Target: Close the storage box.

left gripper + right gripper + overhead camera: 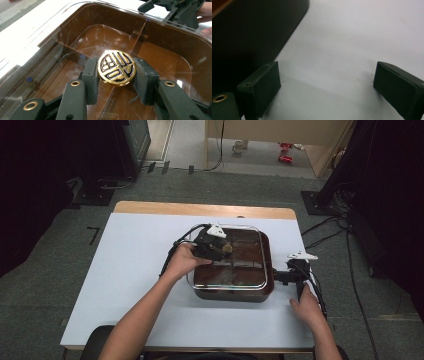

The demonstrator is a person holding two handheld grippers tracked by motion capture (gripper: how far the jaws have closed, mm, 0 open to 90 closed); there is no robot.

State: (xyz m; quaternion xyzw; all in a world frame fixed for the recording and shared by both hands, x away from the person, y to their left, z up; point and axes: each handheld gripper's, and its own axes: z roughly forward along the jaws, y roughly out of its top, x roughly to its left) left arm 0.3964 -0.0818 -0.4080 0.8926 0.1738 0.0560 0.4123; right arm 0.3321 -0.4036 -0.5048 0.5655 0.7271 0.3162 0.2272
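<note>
A white-covered bench (pixel 135 270) with a wooden far edge is seen under everything. A dark brown square box (pixel 235 292) with inner dividers is set on it, between the two tongs, and is covered by a clear lid (pixel 250 237). The box's dark outer wall (pixel 249 37) is seen just to the left of the right tongs in the right gripper view, with bare bench surface beyond.

The left tongs (pixel 220 249) are held over the lid's middle, and are clamped on the round gold knob (pixel 116 67) at the lid's centre; both pads (pixel 90 77) are pressed against the knob's sides in the left gripper view. A black pattern is borne on the knob's face.

The right tongs (pixel 281 277) are held low, just beside the box's right wall, with the jaws standing well apart and nothing between them; only bench surface is seen in the gap. The right hand (pixel 306 307) is placed behind them, near the bench's near-right edge.
</note>
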